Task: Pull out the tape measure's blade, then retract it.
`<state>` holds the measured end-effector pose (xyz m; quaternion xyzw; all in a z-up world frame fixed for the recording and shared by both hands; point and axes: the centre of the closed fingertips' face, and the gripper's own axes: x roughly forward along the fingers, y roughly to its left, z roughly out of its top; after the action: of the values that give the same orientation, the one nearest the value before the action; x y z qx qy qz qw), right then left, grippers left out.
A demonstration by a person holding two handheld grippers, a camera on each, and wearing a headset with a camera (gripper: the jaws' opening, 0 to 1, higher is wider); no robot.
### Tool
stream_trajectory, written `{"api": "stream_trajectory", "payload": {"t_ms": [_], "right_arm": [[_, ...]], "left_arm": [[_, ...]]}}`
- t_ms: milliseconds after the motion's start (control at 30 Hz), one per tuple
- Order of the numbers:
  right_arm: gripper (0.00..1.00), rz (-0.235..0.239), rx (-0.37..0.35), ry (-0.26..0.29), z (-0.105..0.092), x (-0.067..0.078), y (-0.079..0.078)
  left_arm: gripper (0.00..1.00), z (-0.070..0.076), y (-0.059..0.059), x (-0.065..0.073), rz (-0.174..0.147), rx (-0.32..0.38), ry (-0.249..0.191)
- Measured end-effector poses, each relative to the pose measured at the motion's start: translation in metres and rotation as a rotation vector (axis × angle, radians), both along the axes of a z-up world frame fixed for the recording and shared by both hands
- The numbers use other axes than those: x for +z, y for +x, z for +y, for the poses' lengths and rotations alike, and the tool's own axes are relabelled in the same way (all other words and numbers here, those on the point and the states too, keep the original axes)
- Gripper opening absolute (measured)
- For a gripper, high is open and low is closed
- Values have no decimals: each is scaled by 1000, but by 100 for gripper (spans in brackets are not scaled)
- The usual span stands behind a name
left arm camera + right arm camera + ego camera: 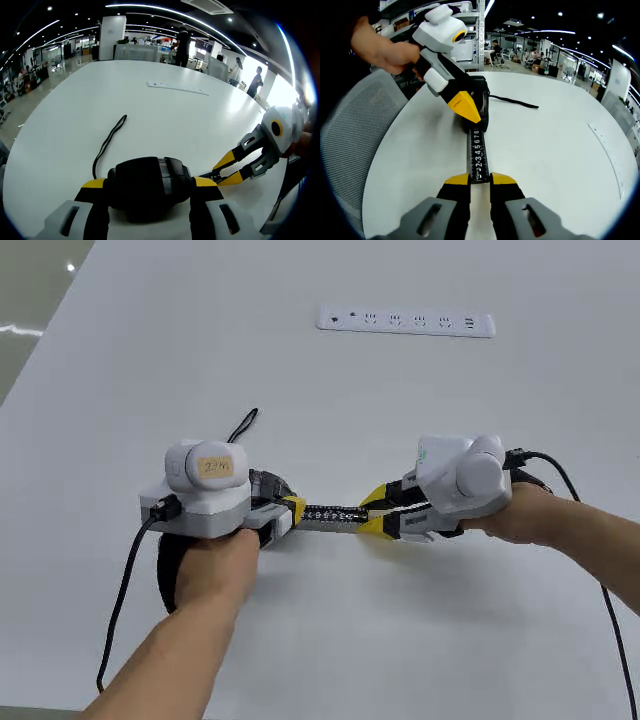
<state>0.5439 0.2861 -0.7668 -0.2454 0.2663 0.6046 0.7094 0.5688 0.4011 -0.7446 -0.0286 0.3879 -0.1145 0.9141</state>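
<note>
Right now, in the head view, the left tongs (280, 502) are clamped around the black tape measure (268, 485) on the white table (300, 360). The gripper's white body hides much of the case and the far jaw. A short run of blade (333, 513) stretches across to the right tongs (374, 510), whose yellow tips pinch its end. The hook itself is too small to make out. The left hand (215, 565) and right hand (515, 512) cover the handles. A thin black strap (243, 425) trails off behind the case, and a white power strip (405, 320) lies well apart at the far side.

In the left gripper view, the case sits squarely between the two yellow-tipped jaws, both pressed to its sides and covering its lower edge. The right tongs come in from the right with their tips drawn together. The blade there is a dark sliver, hard to read.

In the right gripper view, the jaws are closed on the blade's end. The printed numbers run away toward the case, which is half hidden behind the left tongs' yellow tip. A grey mesh chair (355, 150) stands just beside the table edge, partly cut off.
</note>
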Motion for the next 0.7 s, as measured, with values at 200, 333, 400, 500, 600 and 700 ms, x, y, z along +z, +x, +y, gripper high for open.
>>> {"api": "stream_trajectory", "payload": {"t_ms": [200, 333, 400, 500, 600, 700], "right_arm": [[13, -3, 6, 3, 9, 0, 2], [13, -2, 6, 9, 14, -1, 3], [13, -3, 9, 9, 18, -1, 3], [13, -6, 10, 11, 21, -1, 3], [13, -7, 11, 11, 24, -2, 4], [13, -8, 11, 16, 27, -3, 4]], "left_arm": [[62, 0, 1, 0, 2, -1, -2], [62, -1, 1, 0, 4, -2, -4], [62, -1, 1, 0, 4, -3, -4], [62, -1, 1, 0, 4, -3, -5], [62, -1, 0, 0, 3, -5, 0], [62, -1, 0, 0, 3, -5, 1]]}}
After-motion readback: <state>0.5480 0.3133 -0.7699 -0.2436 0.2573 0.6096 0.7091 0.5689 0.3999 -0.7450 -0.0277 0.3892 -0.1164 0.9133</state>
